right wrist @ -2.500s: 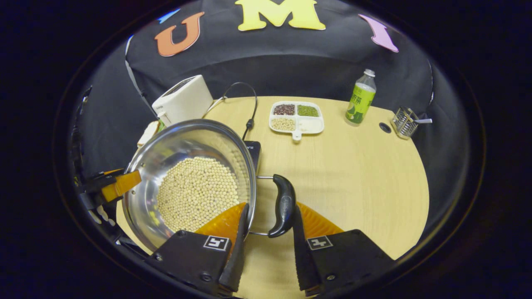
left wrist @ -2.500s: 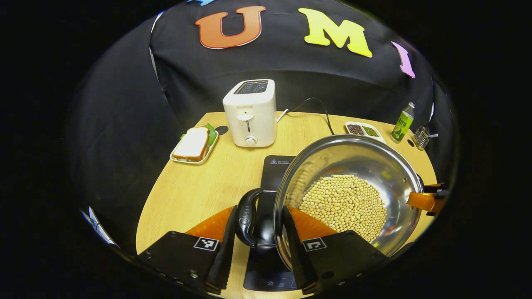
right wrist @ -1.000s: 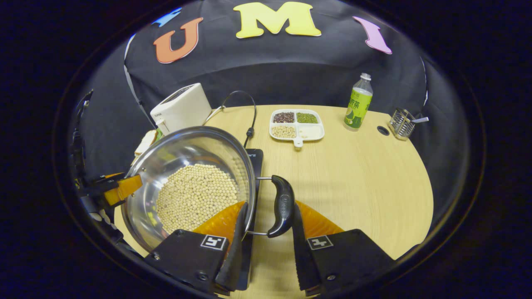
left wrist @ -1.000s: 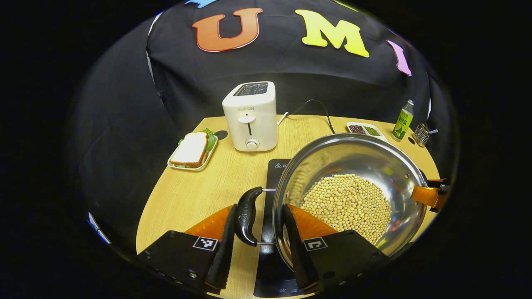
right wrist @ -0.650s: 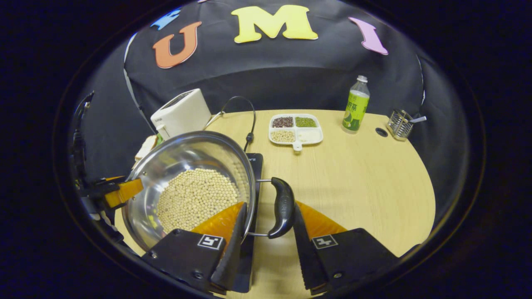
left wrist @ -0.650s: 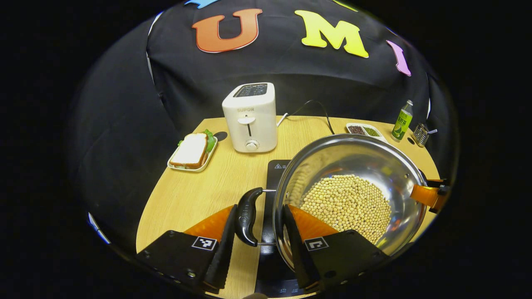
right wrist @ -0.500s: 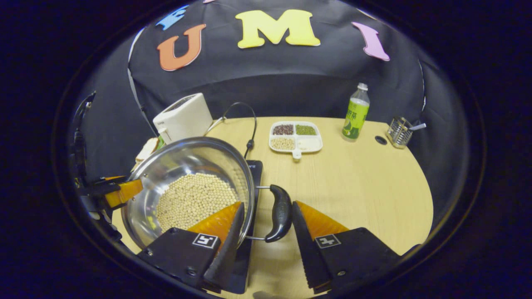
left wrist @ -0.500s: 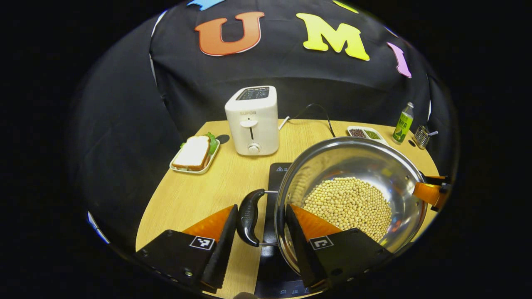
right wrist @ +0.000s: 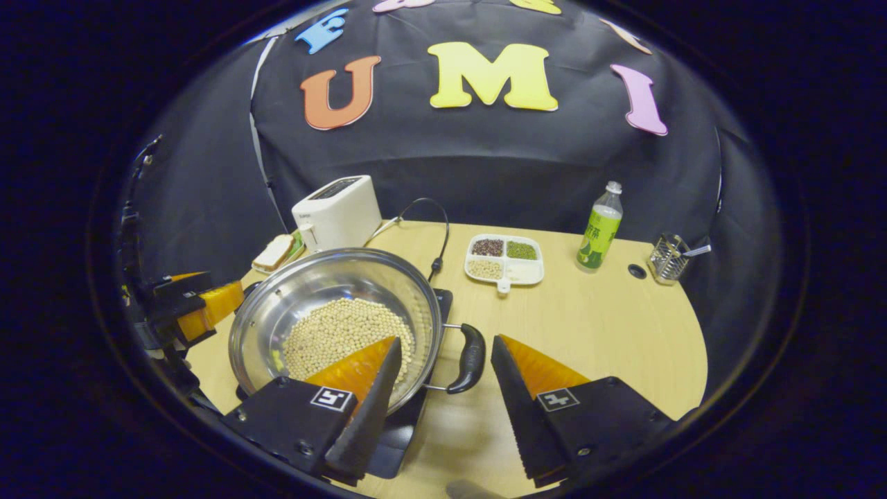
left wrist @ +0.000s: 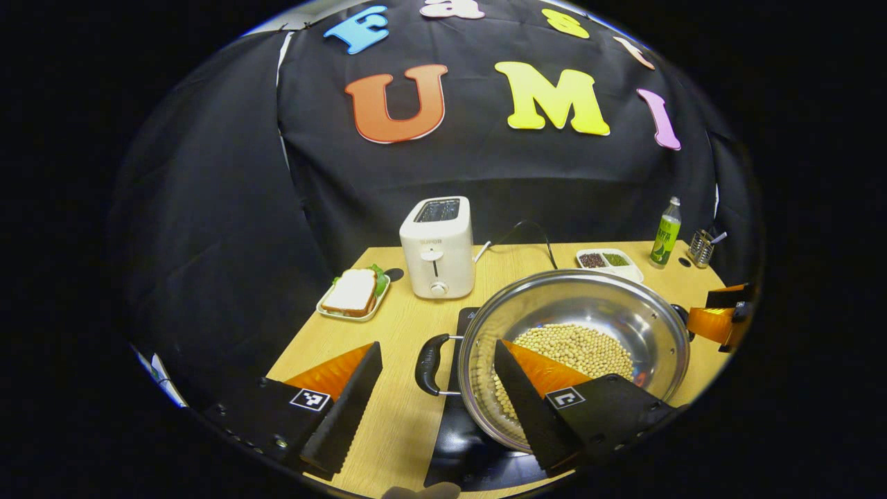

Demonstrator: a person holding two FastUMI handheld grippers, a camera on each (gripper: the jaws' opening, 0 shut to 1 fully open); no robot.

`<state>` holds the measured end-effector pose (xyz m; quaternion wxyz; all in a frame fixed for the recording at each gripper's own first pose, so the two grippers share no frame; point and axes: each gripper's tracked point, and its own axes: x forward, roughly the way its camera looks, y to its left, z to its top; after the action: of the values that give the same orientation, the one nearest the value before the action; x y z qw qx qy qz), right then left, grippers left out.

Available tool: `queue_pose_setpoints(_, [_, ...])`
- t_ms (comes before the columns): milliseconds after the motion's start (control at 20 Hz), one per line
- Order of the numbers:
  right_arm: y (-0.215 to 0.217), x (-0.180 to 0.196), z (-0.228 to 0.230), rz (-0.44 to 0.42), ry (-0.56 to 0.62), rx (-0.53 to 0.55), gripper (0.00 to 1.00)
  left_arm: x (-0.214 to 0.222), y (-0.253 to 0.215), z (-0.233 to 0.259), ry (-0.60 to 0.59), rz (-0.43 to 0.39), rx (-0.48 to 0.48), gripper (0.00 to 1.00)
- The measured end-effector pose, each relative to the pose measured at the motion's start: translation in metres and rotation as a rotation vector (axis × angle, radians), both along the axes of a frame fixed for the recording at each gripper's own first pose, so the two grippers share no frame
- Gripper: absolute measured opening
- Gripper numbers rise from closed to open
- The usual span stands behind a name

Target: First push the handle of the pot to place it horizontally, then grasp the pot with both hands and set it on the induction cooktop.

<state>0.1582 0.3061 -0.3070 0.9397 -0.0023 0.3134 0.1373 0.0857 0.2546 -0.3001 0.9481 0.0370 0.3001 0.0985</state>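
Observation:
The steel pot [left wrist: 589,298] holds soybeans and sits on the black induction cooktop [left wrist: 478,454]. Both of its black handles lie level. In the left gripper view, my left gripper [left wrist: 436,345] is open, with the pot's left handle [left wrist: 427,355] lying loose between and beyond its spread fingers. My right gripper [right wrist: 445,341] is also open in the right gripper view. The right handle [right wrist: 473,358] lies free in its gap, touched by neither finger. Each view also shows the other gripper at the pot's far side, the right gripper [left wrist: 721,319] and the left gripper [right wrist: 190,305].
A white toaster [left wrist: 438,246] stands behind the pot, its cable [right wrist: 433,222] running to the cooktop. A plate with a sandwich [left wrist: 353,294] lies at the left. A divided dish of beans [right wrist: 504,260], a green bottle [right wrist: 598,229] and a wire holder [right wrist: 669,258] stand at the back right.
Both grippers have opened and let go of the pot's handles, then drawn back and up. The pot has come down to rest on the cooktop.

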Motion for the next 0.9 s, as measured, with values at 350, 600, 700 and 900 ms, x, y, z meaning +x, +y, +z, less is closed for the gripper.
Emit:
queue_pose_setpoints(350, [-0.02,-0.018,0.023,-0.024,-0.03,0.036,0.83,-0.025,-0.027,0.032,-0.051,-0.03,-0.022,0.96])
queue_pose_setpoints(600, [-0.028,-0.029,0.023,-0.042,-0.019,0.048,0.97,-0.031,-0.043,0.04,-0.072,-0.052,-0.042,0.97])
queue_pose_setpoints(700, [-0.031,-0.033,0.029,-0.039,-0.032,0.042,0.96,-0.033,-0.047,0.044,-0.076,-0.06,-0.039,0.97])
queue_pose_setpoints(900, [-0.036,-0.044,0.055,-0.026,-0.083,0.04,0.96,-0.036,-0.059,0.068,-0.118,-0.077,-0.042,0.96])
